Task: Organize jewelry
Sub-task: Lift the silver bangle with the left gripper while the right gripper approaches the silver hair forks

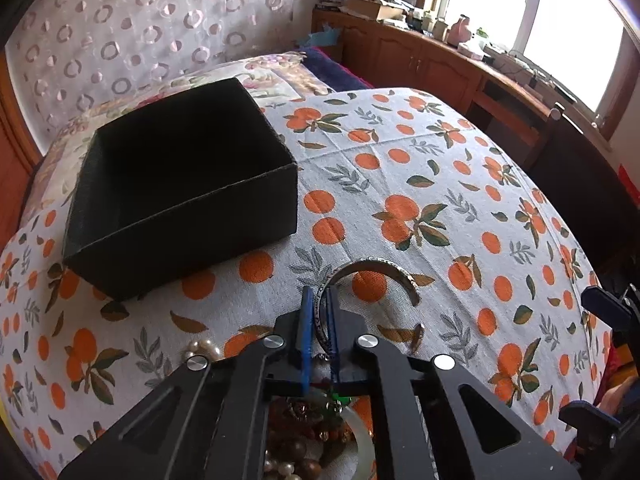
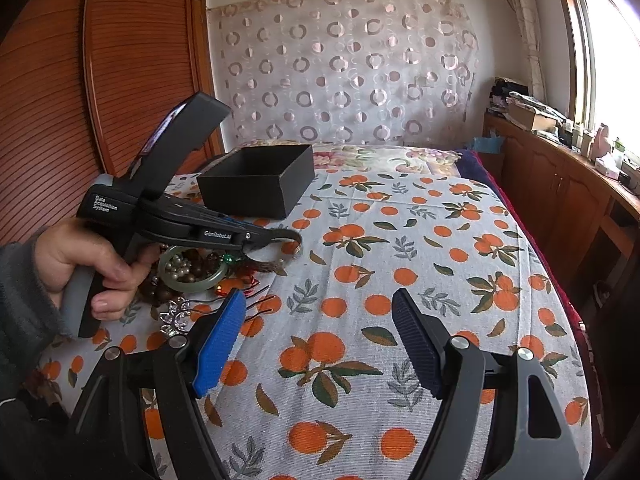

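Left view looks forward along its fingers, close over the cloth (image 1: 400, 184); right view sits farther back, facing the same box (image 2: 256, 184).

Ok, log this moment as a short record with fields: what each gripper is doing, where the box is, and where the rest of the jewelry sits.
left gripper: shut on silver bangle, held above the cloth
right gripper: open, holding nothing
black box: open-topped, on the orange-print cloth, inside too dark to see
jewelry pile: under the left gripper, with a green bangle, pearls and brown beads
silver hairpin: on the cloth beside the pile, near the right gripper
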A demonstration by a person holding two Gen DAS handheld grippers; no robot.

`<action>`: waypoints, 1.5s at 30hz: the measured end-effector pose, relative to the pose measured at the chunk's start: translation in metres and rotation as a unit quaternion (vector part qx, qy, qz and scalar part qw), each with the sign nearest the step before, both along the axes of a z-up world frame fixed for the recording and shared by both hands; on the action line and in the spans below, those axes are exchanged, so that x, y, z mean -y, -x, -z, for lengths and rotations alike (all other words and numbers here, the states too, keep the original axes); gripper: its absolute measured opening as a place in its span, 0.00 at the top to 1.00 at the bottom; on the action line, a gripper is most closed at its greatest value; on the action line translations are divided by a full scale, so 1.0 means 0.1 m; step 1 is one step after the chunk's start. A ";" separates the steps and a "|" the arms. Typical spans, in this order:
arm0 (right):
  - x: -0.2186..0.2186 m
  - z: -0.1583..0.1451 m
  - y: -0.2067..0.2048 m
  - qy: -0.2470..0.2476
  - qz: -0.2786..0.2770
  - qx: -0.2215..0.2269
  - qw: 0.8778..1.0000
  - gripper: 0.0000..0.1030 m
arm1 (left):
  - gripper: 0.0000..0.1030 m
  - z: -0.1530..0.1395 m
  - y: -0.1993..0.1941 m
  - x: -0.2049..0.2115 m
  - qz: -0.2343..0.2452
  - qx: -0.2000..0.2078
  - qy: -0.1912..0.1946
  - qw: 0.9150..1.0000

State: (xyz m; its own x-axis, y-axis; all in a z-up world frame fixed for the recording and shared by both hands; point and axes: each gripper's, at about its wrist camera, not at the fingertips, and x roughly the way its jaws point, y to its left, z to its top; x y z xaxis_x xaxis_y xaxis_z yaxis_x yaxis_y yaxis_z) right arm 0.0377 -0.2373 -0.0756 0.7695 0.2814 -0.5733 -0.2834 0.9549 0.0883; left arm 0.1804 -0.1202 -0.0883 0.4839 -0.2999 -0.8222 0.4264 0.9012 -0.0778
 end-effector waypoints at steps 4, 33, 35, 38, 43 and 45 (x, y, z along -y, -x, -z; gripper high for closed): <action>-0.08 0.04 -0.01 -0.002 -0.011 -0.009 1.000 0.24 | 0.95 -0.15 0.15 -0.16 -0.022 0.033 0.019 0.999; -1.06 0.33 -0.29 0.051 -0.110 -0.135 0.983 0.09 | 0.95 -0.43 1.13 -1.20 -0.115 0.116 0.071 0.984; -1.07 0.34 -0.33 0.058 -0.111 -0.135 0.983 0.09 | 0.95 -0.43 1.14 -1.19 -0.113 0.117 0.073 0.984; -1.08 0.34 -0.36 0.073 -0.108 -0.133 0.982 0.10 | 0.95 -0.44 1.18 -1.17 -0.112 0.120 0.074 0.984; -1.00 0.33 -0.36 0.091 -0.111 -0.124 0.982 0.23 | 0.95 -0.44 1.20 -1.16 -0.111 0.121 0.075 0.984; -0.91 0.33 -0.35 0.094 -0.106 -0.124 0.982 0.25 | 0.95 -0.45 1.20 -1.15 -0.110 0.122 0.073 0.984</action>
State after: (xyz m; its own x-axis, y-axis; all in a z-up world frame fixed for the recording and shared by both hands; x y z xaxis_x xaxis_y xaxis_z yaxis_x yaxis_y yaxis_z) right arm 0.0729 -0.1462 -0.1082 0.5358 0.2911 -0.7926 -0.4689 0.8832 0.0074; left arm 0.0601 -0.0047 -0.0435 0.7278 -0.2720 -0.6295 0.2434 0.9607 -0.1336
